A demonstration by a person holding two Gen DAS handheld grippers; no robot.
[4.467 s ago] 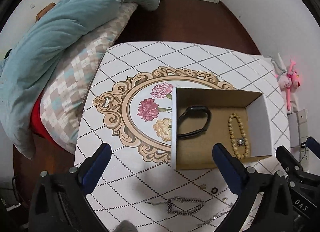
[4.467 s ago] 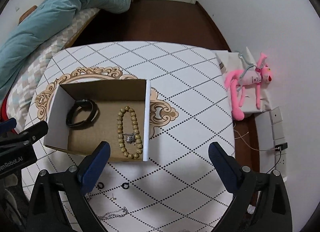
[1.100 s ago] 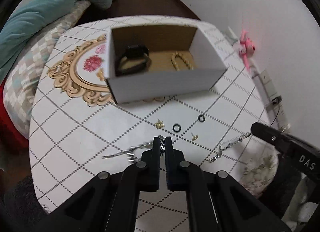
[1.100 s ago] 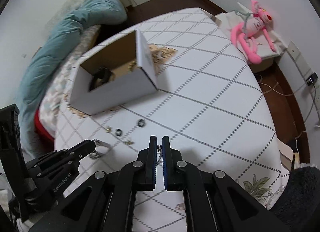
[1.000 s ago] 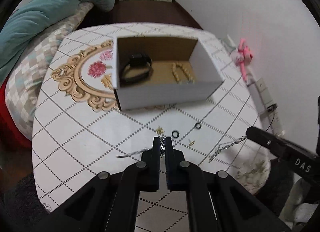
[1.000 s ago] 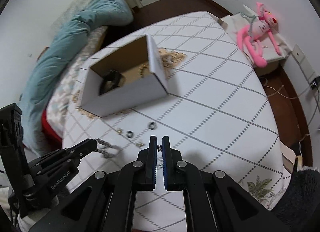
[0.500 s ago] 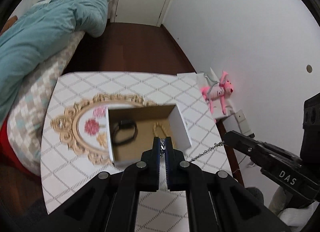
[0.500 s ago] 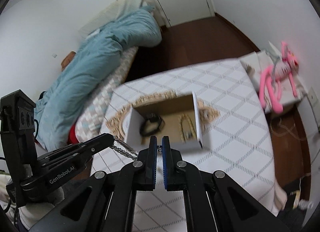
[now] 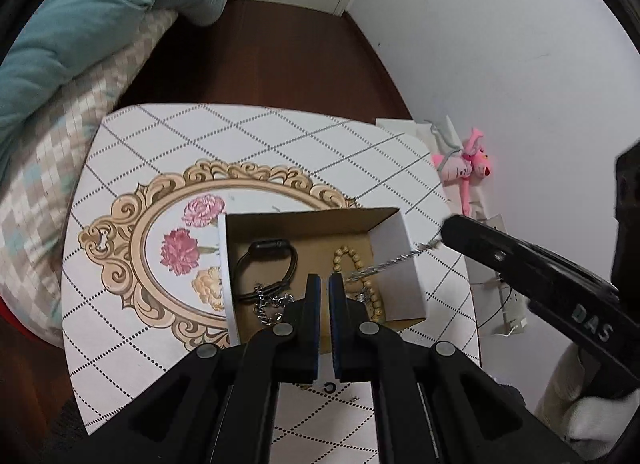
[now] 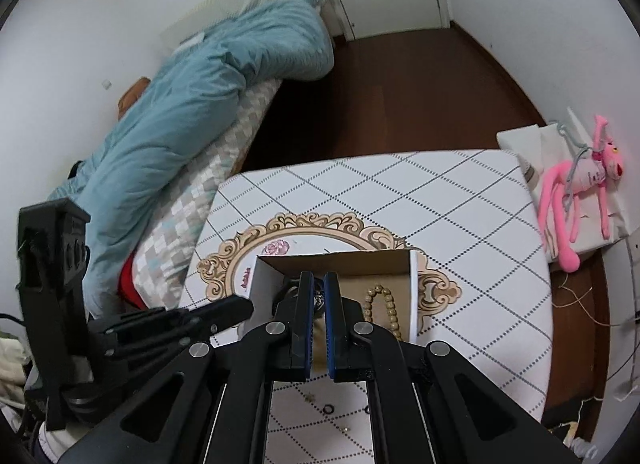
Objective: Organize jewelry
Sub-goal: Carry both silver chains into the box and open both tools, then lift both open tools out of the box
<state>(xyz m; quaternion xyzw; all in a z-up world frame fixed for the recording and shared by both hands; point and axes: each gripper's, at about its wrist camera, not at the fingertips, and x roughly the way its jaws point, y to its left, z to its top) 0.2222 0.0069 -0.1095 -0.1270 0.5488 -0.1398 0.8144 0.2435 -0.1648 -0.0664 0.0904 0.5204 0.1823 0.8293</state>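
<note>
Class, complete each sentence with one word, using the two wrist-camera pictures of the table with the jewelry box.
1. The beaded bracelet lies inside the cardboard ____.
2. The thin chain hangs from the tip of the right gripper, not the ____ one.
3. The plush toy beyond the edge of the table is ____ in colour.
4. The band that shares the container with the beads is ____ in colour.

Missing words: box; left; pink; black
</note>
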